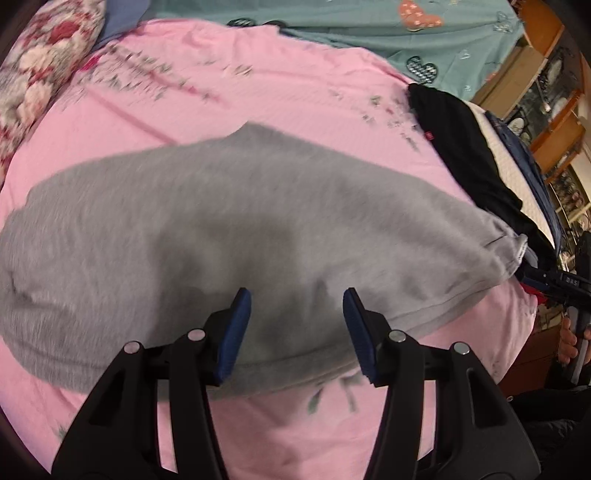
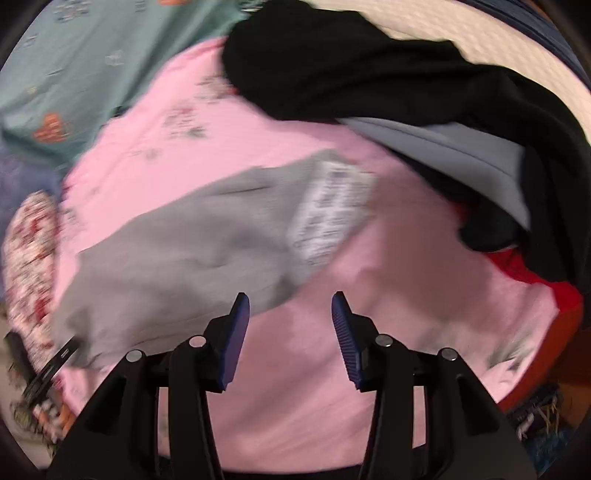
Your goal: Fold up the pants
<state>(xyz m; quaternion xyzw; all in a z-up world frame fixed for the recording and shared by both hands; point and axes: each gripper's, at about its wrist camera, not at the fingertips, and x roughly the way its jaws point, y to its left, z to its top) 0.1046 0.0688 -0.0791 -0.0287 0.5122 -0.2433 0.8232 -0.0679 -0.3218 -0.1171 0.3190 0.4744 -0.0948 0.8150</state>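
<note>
Grey pants (image 1: pixel 236 236) lie flat across the pink bedsheet (image 1: pixel 258 103), waistband end at the right. My left gripper (image 1: pixel 297 295) is open and empty, hovering over the pants' near edge. In the right wrist view the pants (image 2: pixel 177 251) lie to the left with a white printed label (image 2: pixel 328 210) at their end. My right gripper (image 2: pixel 290 299) is open and empty above the pink sheet (image 2: pixel 388 258), just right of the pants' corner. The right gripper also shows at the right edge of the left wrist view (image 1: pixel 554 280).
A pile of black (image 2: pixel 369 77), grey (image 2: pixel 461 155) and red (image 2: pixel 532 273) clothes lies at the bed's right side. A teal blanket (image 1: pixel 369 33) is at the back, a floral pillow (image 1: pixel 40 62) at the left. Wooden shelves (image 1: pixel 546 122) stand beyond the bed.
</note>
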